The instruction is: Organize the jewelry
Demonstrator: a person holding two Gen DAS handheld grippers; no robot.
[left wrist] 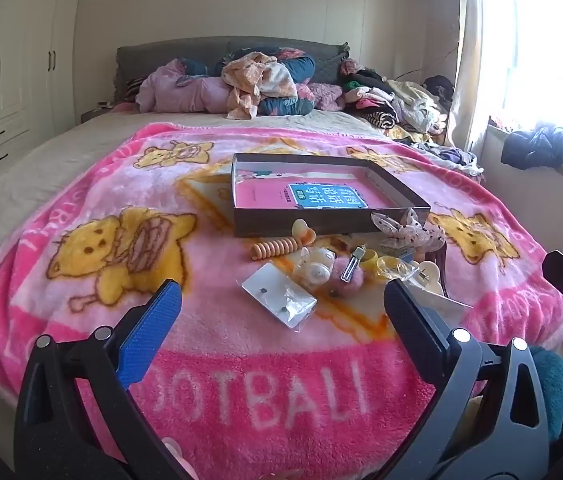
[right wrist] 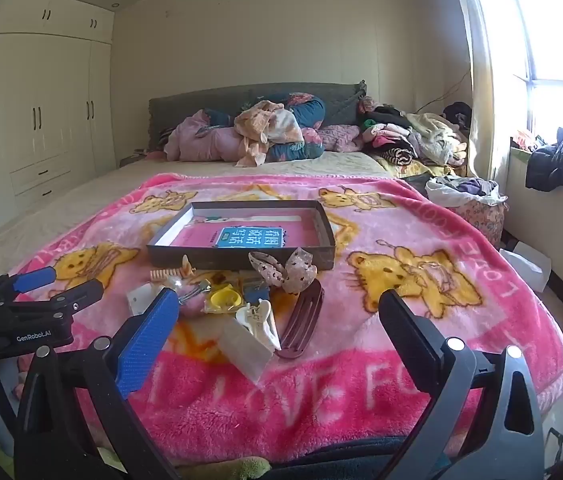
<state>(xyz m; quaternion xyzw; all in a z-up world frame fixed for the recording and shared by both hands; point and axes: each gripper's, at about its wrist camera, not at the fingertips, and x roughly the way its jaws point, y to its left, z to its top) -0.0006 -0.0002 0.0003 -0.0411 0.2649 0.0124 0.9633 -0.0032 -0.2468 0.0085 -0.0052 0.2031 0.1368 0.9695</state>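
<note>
A shallow dark box (left wrist: 321, 222) (right wrist: 241, 258) with a pink book inside lies on the pink blanket. In front of it is a pile of hair accessories: an orange comb clip (left wrist: 275, 249), a white claw clip (right wrist: 255, 320), a dotted bow (left wrist: 411, 228) (right wrist: 285, 268), a yellow ring (right wrist: 223, 298), a brown hair clip (right wrist: 301, 326) and an earring card in plastic (left wrist: 279, 300). My left gripper (left wrist: 281, 304) is open, just short of the pile. My right gripper (right wrist: 277, 320) is open above the pile's near side. Both are empty.
The pink bear blanket (left wrist: 241, 380) (right wrist: 401, 360) covers the bed's near half. Heaped clothes and pillows (left wrist: 261, 84) lie at the headboard. White wardrobes (right wrist: 41, 120) stand left, a window (right wrist: 553, 60) right. The left gripper (right wrist: 33, 288) shows at the right wrist view's left edge.
</note>
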